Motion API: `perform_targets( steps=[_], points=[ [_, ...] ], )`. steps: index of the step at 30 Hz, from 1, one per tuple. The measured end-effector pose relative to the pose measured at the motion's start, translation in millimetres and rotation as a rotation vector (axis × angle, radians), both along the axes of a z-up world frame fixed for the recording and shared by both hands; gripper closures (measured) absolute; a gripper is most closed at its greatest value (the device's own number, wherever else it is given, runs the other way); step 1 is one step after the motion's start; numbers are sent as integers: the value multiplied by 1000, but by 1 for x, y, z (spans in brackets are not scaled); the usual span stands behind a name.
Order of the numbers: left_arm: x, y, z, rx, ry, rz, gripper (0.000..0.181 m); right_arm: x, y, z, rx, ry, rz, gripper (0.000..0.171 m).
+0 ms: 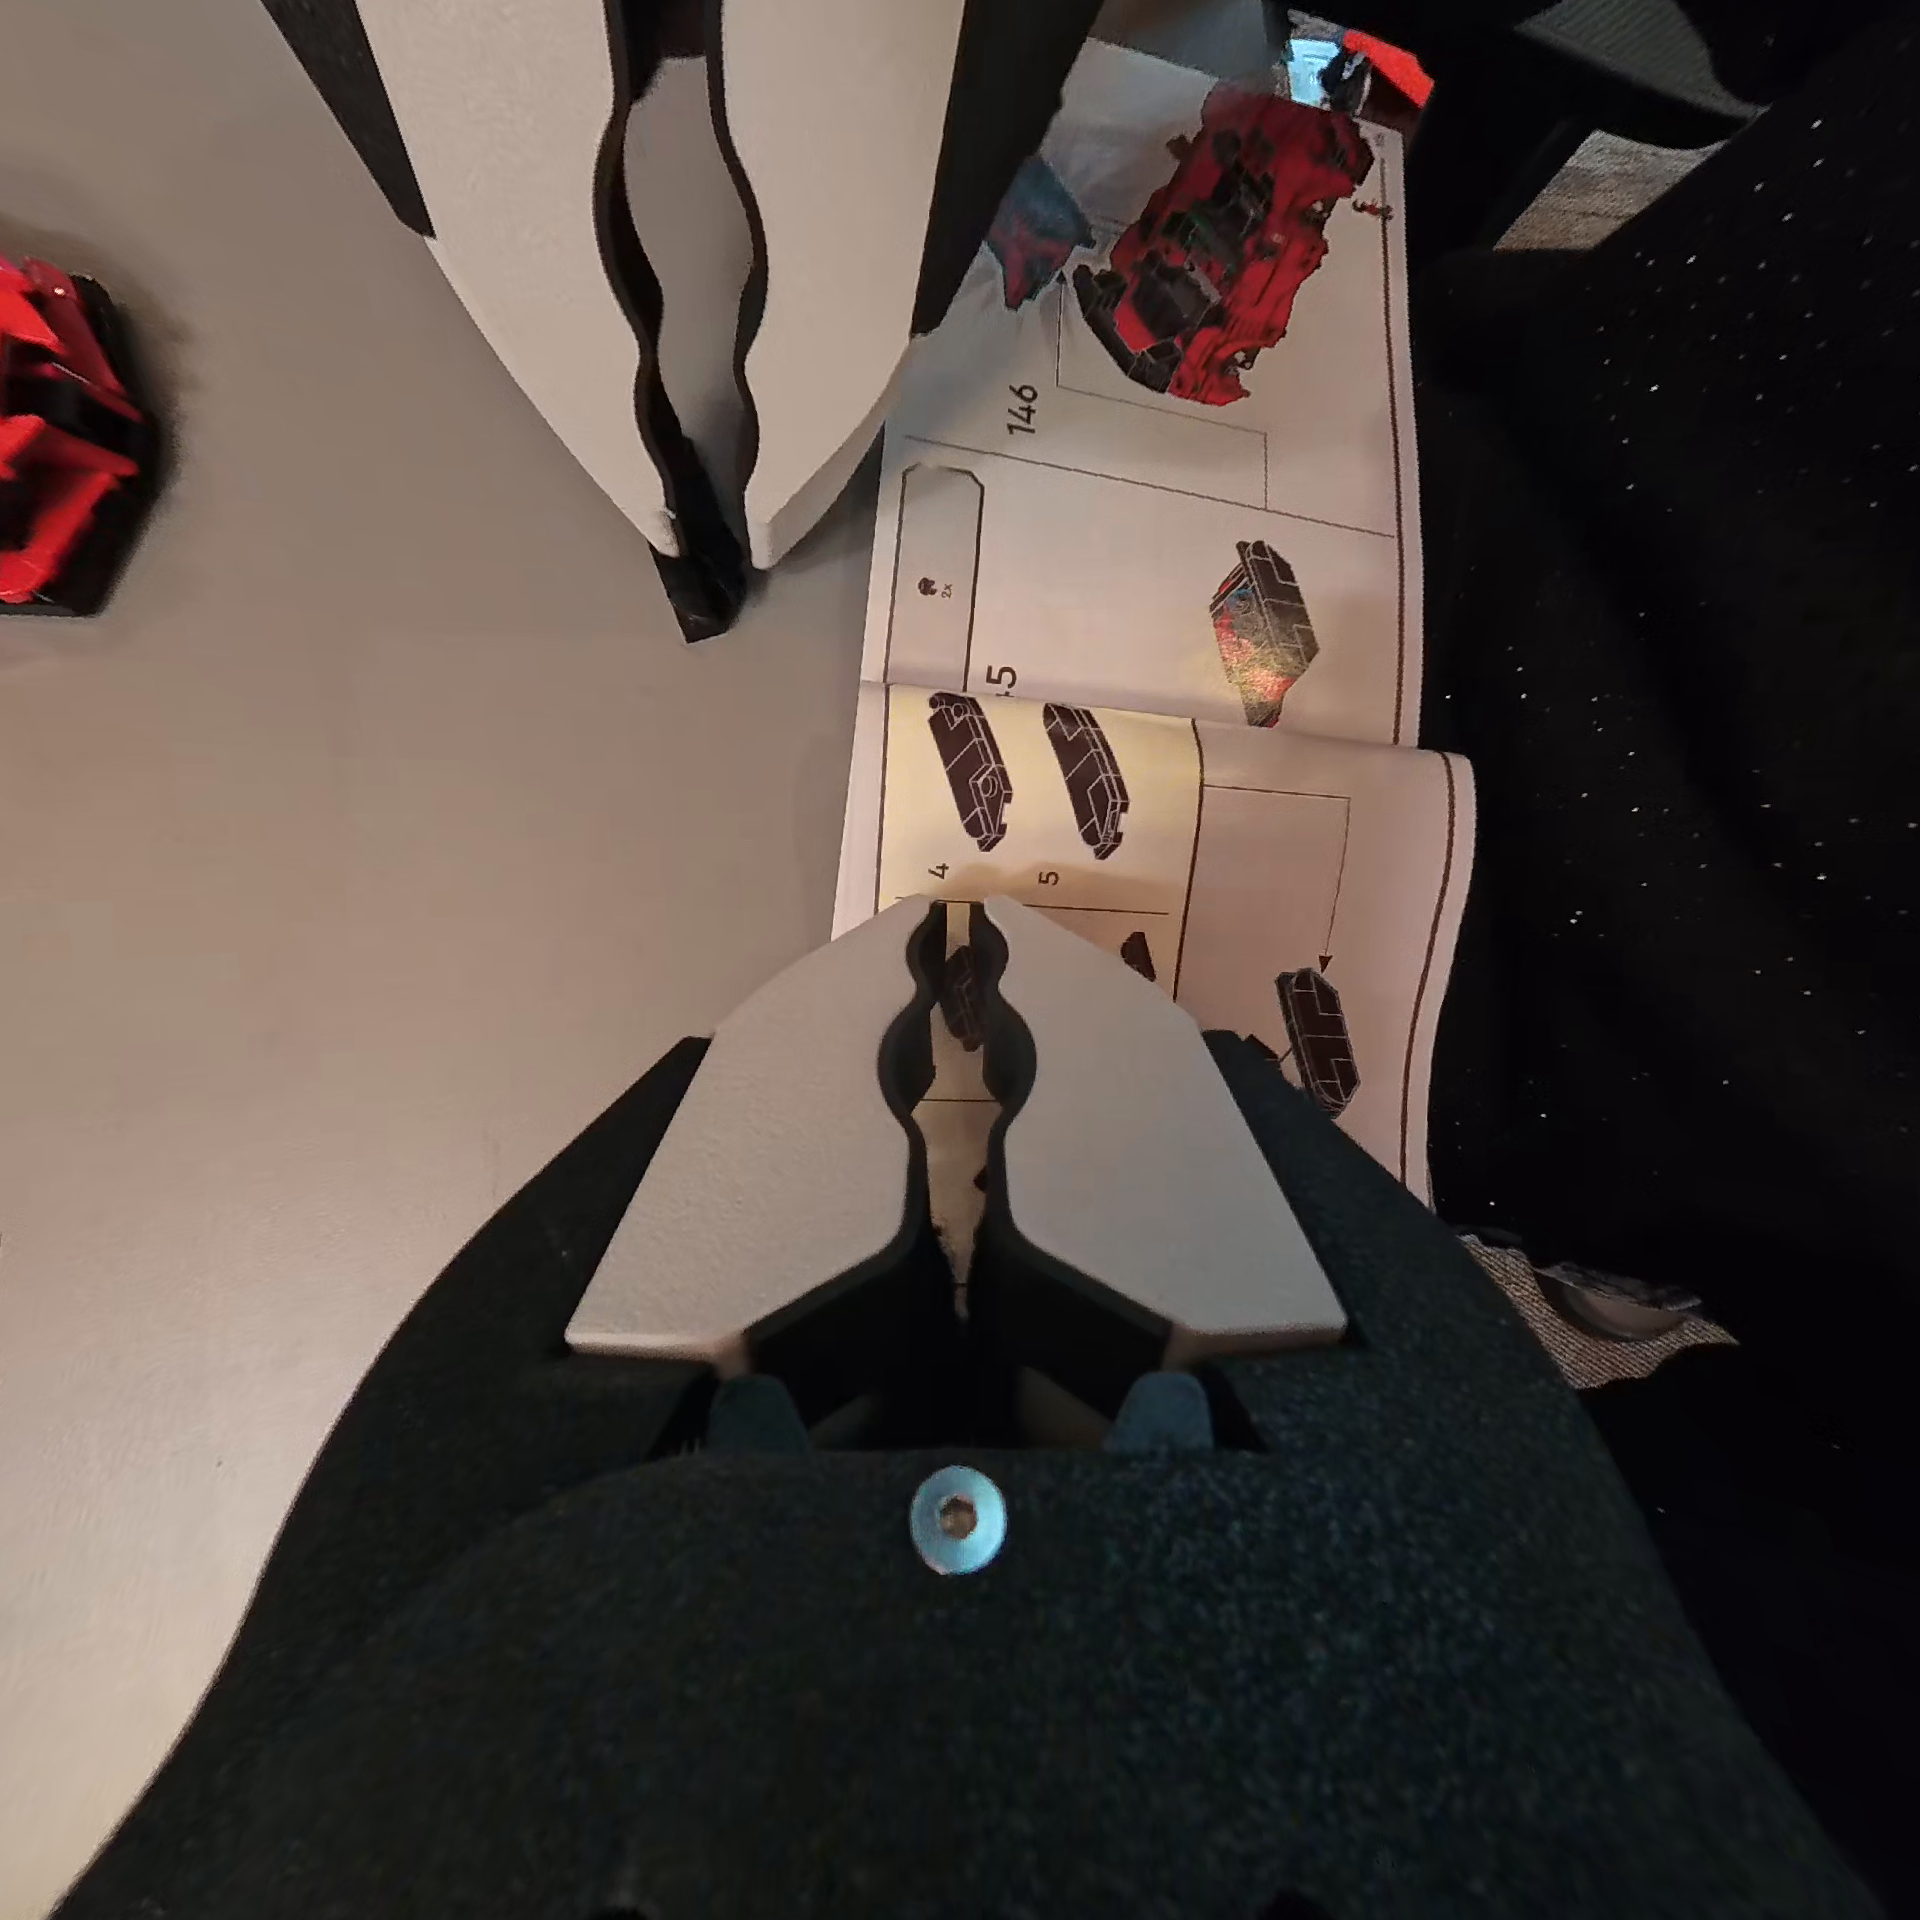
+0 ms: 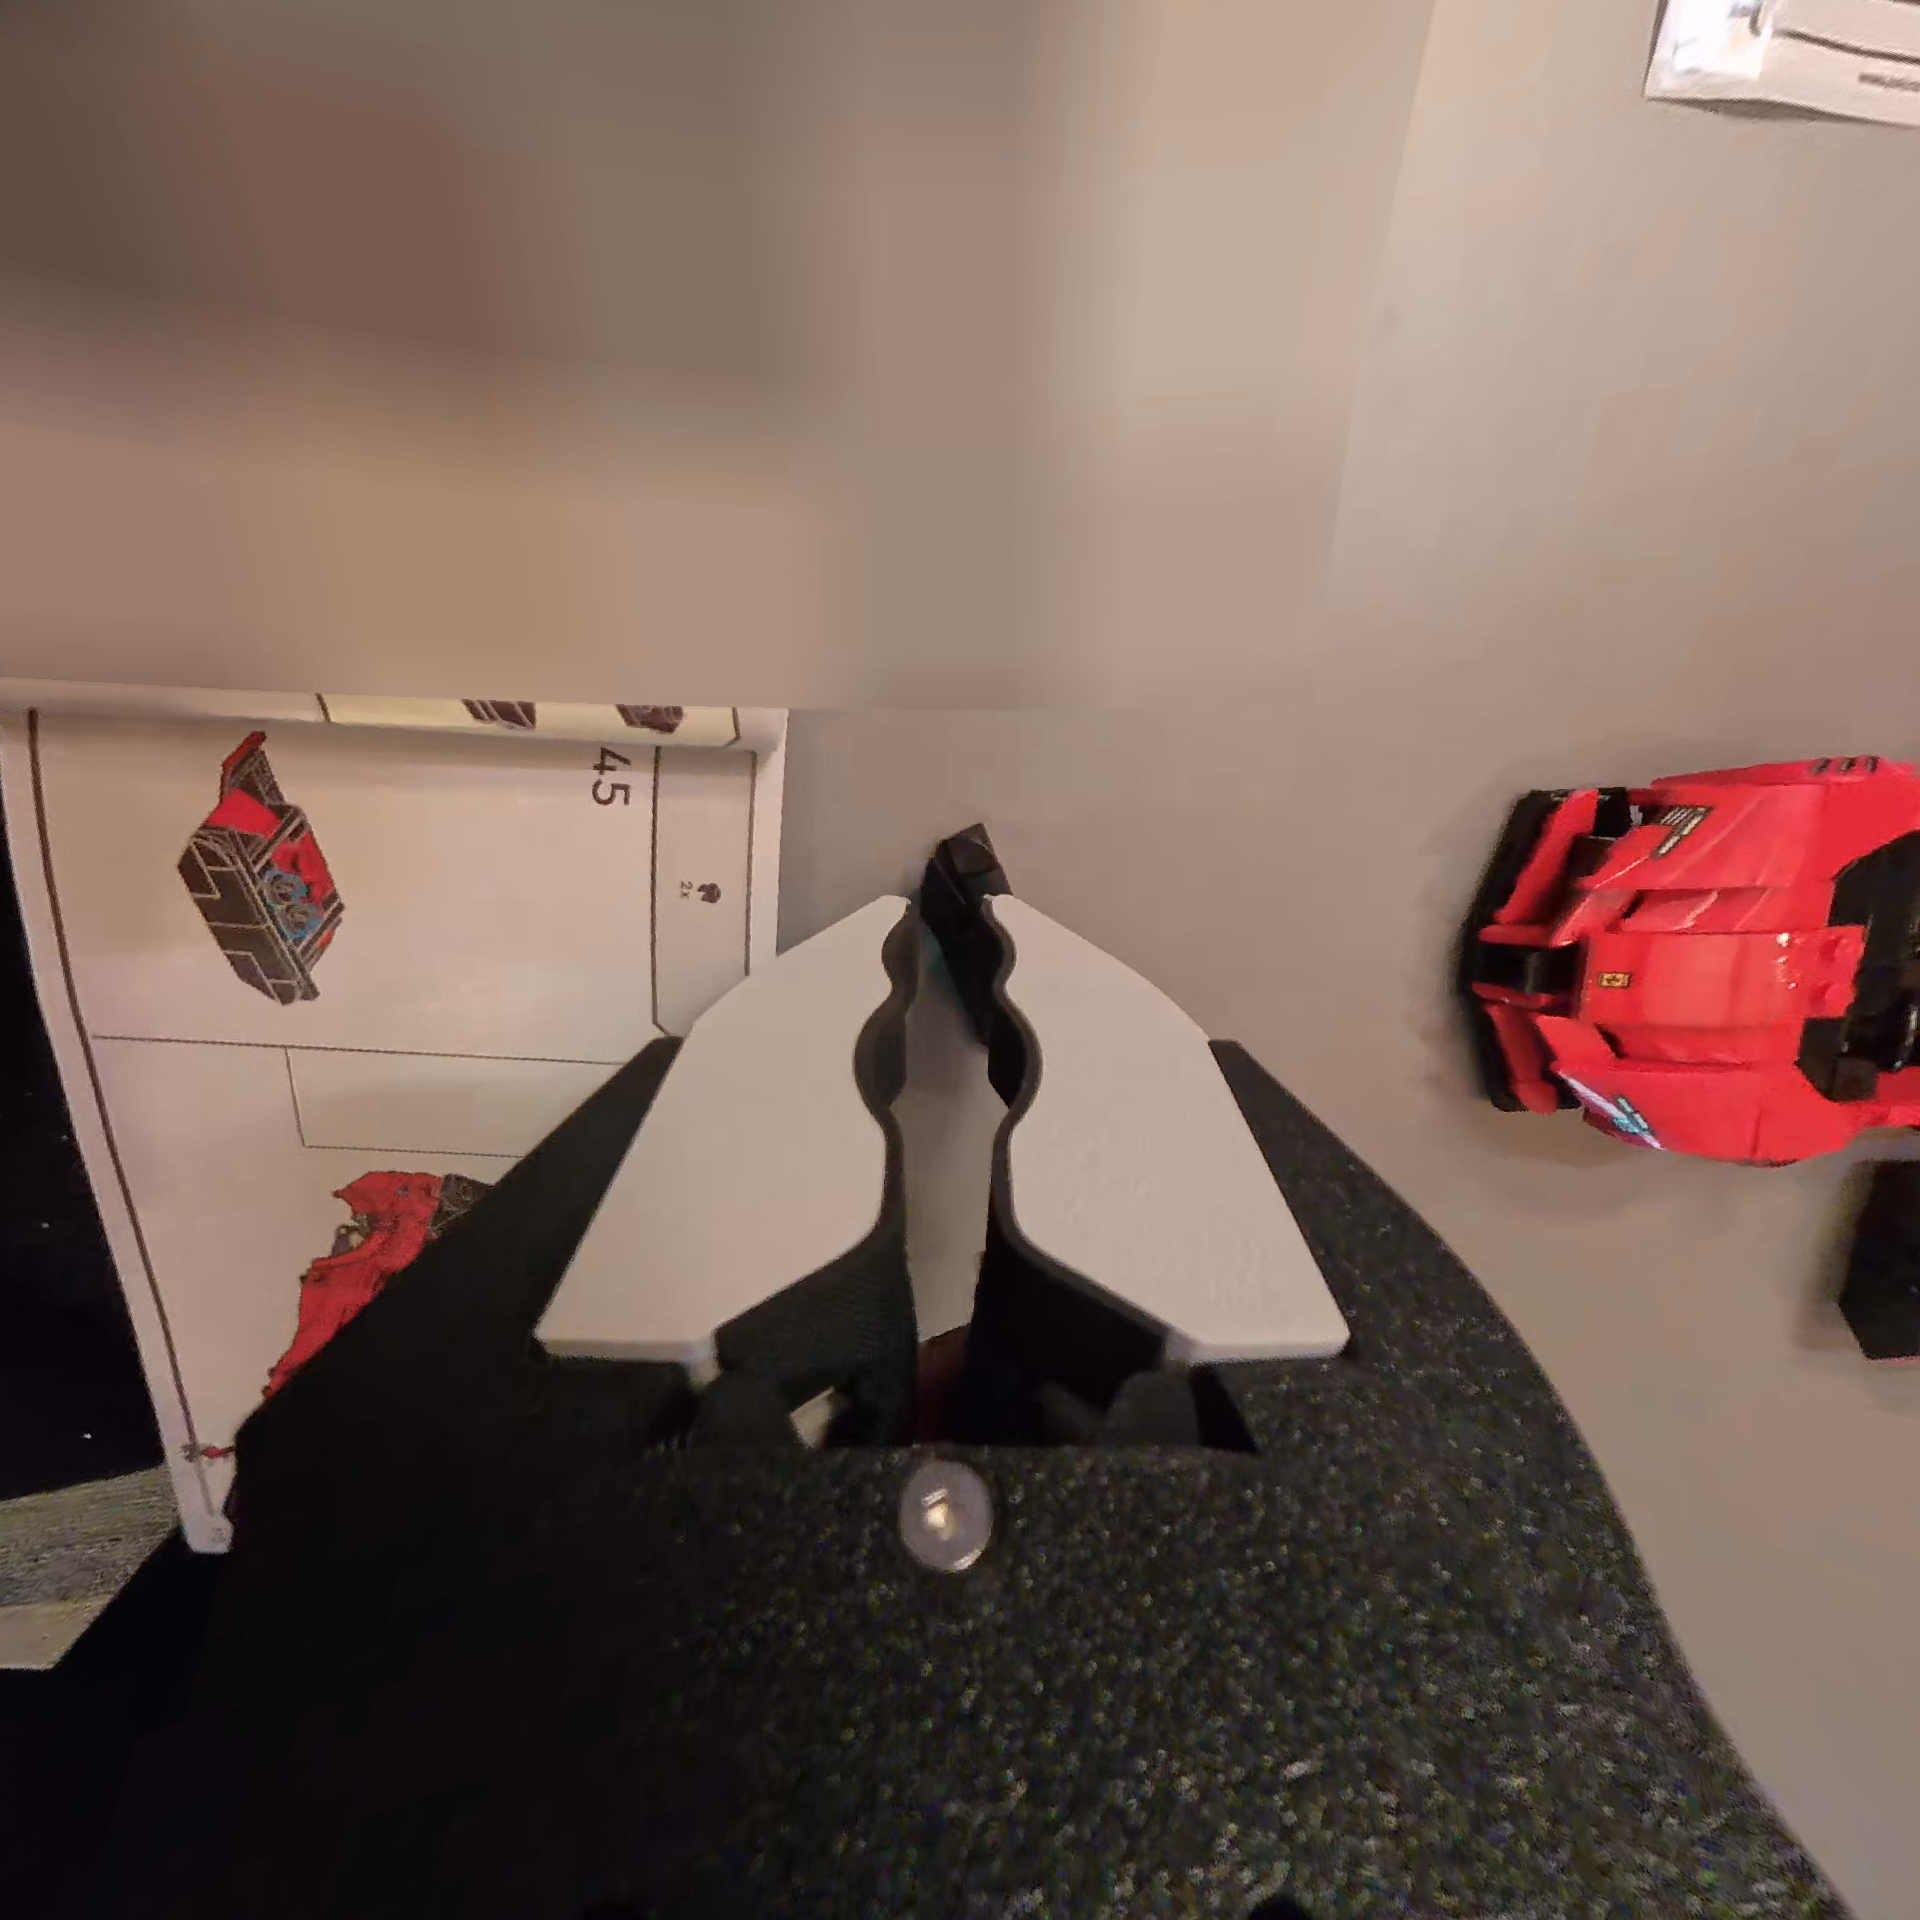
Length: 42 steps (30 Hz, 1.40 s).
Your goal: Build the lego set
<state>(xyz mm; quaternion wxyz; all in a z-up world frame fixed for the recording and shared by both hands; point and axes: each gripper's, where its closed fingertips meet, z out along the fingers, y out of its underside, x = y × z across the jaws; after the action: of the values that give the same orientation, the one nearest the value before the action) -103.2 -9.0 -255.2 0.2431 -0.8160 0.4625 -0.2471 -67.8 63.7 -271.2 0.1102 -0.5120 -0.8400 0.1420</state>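
Here we see the right gripper [image 2: 951,909] clenched on a small black brick [image 2: 961,868] above the table [image 2: 1143,520], clear of the red car [image 2: 1704,977]; our left gripper [image 1: 961,914], nearly closed and empty, hovers over the instruction booklet [image 1: 1299,831] at the table's edge for reference.

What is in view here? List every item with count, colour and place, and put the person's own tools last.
Table: one, pale grey, under everything.
Instruction booklet: one, white, open, at the table's edge beside the dark floor.
Lego car: one, red and black, on the table away from the booklet.
Black block: one, on the table beside the car, cut by the frame edge.
Paper sheet: one, white, at the far table corner.
Black lego piece: one, gripped at the right tool's tips.
Left gripper: white fingers, black body, jaws nearly closed, nothing between them, over the booklet.
Right gripper: same build, jaws closed on the black piece.
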Motion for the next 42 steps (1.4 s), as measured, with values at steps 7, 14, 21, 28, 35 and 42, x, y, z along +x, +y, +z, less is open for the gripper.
perform_targets(
  steps=[7,14,21,28,35,42],
  points=[
    [1,-2,-2,-7,6,-12,177,-1,-1,0,-24,-12,-65,161],
    [1,-3,-3,-11,9,-19,177,-1,-1,0,-42,-14,-105,161],
    [0,-3,-4,-15,11,-24,177,0,0,0,-25,-25,-124,161],
    [1,-4,-5,-17,11,-32,178,0,1,0,-1,-30,-138,159],
    [0,-7,-6,-25,14,-40,178,-1,2,0,12,-28,-145,156],
    [0,-7,-7,-27,14,-42,178,-1,4,0,15,-26,-158,155]
  ],
)
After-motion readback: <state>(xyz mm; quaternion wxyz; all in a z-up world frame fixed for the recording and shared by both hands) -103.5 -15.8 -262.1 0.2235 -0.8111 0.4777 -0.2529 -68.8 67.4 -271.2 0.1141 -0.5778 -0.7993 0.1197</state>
